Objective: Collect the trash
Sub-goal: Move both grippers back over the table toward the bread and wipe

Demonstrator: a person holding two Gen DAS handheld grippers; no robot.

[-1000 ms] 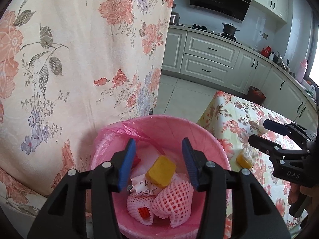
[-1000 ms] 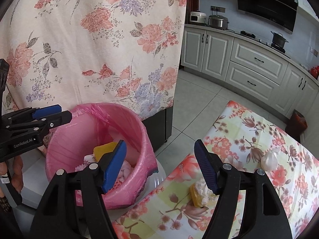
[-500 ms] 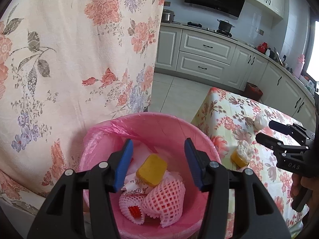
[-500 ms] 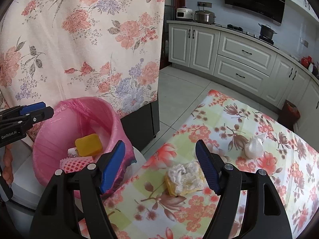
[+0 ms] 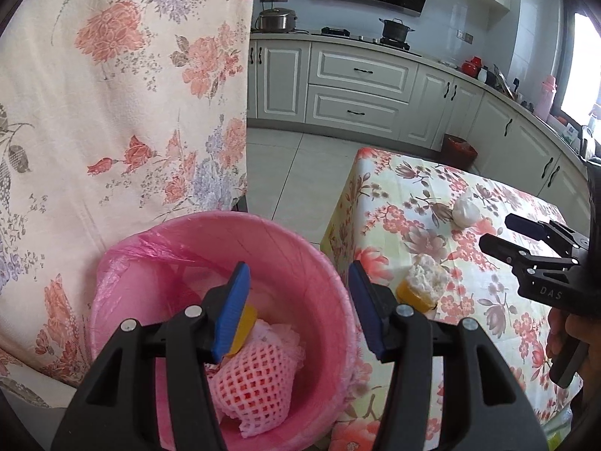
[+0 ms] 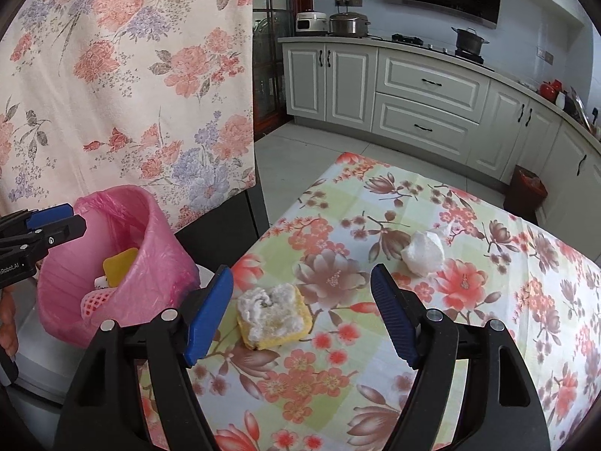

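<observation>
A pink bin lined with a pink bag stands left of the floral-cloth table. It holds pink foam fruit netting, a yellow sponge and paper. My left gripper is open and empty above the bin. My right gripper is open and empty over the table, just above a yellow sponge topped with white fluff. A crumpled white tissue lies farther back on the table.
A floral curtain hangs behind the bin. Kitchen cabinets line the far wall, with a small red bin on the tiled floor beyond the table.
My right gripper has swung right from the bin to over the table, closing in on the fluffy yellow sponge. My left gripper has stayed open above the bin, turning slightly right.
</observation>
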